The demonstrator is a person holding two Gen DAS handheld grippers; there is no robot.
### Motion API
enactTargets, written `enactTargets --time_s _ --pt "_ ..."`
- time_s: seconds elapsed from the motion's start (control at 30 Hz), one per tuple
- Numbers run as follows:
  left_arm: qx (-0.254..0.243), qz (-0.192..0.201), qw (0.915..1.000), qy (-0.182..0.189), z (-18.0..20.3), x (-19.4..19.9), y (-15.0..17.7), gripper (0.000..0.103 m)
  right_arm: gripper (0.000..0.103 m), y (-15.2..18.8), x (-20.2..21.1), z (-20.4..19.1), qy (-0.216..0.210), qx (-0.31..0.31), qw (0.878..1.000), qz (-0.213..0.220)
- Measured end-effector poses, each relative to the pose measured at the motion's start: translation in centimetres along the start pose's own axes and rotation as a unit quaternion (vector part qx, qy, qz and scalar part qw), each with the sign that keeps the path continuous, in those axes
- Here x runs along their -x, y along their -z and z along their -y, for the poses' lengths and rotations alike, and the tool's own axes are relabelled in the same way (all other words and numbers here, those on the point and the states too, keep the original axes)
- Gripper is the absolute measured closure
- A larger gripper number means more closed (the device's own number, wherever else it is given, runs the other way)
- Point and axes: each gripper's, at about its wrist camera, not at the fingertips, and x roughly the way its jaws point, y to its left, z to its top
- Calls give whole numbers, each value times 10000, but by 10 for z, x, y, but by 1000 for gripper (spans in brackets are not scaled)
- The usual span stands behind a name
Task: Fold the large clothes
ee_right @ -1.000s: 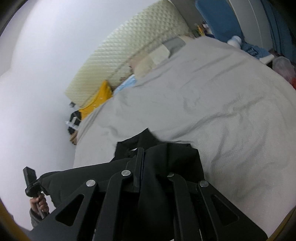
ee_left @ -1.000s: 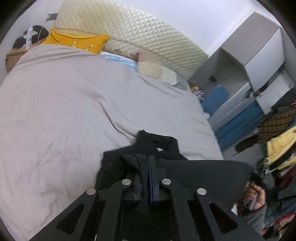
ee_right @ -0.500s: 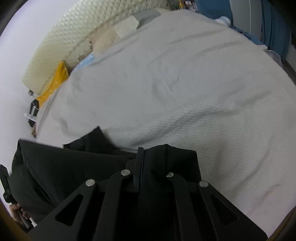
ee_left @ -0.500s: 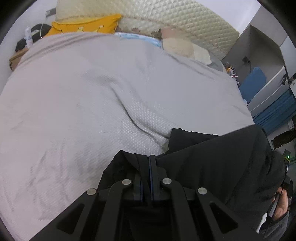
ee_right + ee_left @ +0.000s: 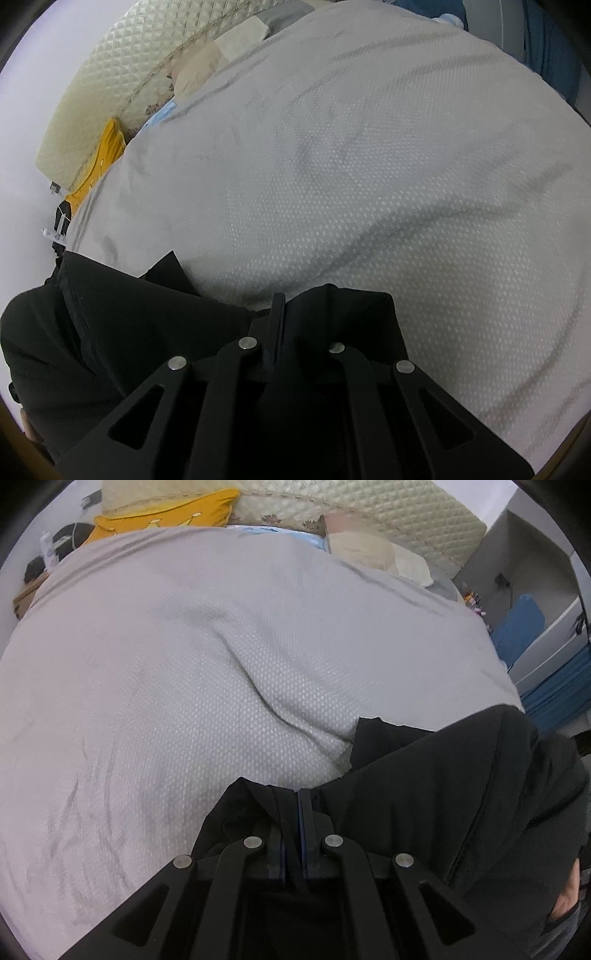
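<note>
A large black garment (image 5: 443,794) hangs stretched between my two grippers just above the near edge of the bed. My left gripper (image 5: 298,801) is shut on one bunched corner of it. In the right wrist view my right gripper (image 5: 284,306) is shut on the other corner of the black garment (image 5: 110,325), whose cloth drapes over the right finger. A pointed flap of the garment lies on the bedspread. The lower part of the garment is hidden below the grippers.
A grey textured bedspread (image 5: 221,646) covers the wide bed ahead. A yellow pillow (image 5: 166,513), a light blue pillow and a beige pillow (image 5: 362,550) lie against the quilted cream headboard (image 5: 122,74). A grey wardrobe with blue cloth (image 5: 524,627) stands at the right.
Both grippers have moved forward and lower over the bed with the garment, so the bedspread fills both views. The garment has spread wider between them.
</note>
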Motion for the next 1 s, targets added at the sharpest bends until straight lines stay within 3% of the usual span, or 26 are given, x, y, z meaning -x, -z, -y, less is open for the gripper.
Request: enactTargets --time_s 0.13,0.23,0.33,0.37,0.4,0.43,0.47,0.5,0.57,0.73,0.87,1.0 --pt "462 -37 9979 454 -17 23 12 98 91 10 28 7 -267 -209 9994 -17" --pt "956 48 9907 964 -36 49 26 97 83 15 51 10 -671 -258 9974 -101" --pt "967 135 9877 1224 -40 72 34 88 75 22 76 9 -704 -226 9972 -58" --pt "962 213 9870 1271 -43 85 38 72 71 25 86 8 -728 -225 9971 -65" --pt "962 278 9867 1281 -44 94 41 49 60 27 94 7 -740 -212 9970 -65" --pt "947 366 9864 1289 -45 104 44 39 46 30 106 5 -727 -156 9972 -17" --pt "889 523 9860 1312 -46 120 49 29 41 31 117 2 -664 -73 9977 78" --pt "850 629 9859 1299 -46 131 52 28 35 32 128 -1 -612 4 9980 179" --pt "701 856 9870 1165 -42 154 59 28 35 33 147 -6 -528 128 9980 321" --pt "-218 1523 9858 674 6 196 77 28 32 47 188 -47 -72 855 9922 908" --pt "-866 1843 9769 642 67 187 92 28 29 69 193 -93 14 1529 9779 1423" --pt "-1201 1974 9712 577 112 156 100 28 25 92 167 -120 -125 1636 9736 1585"
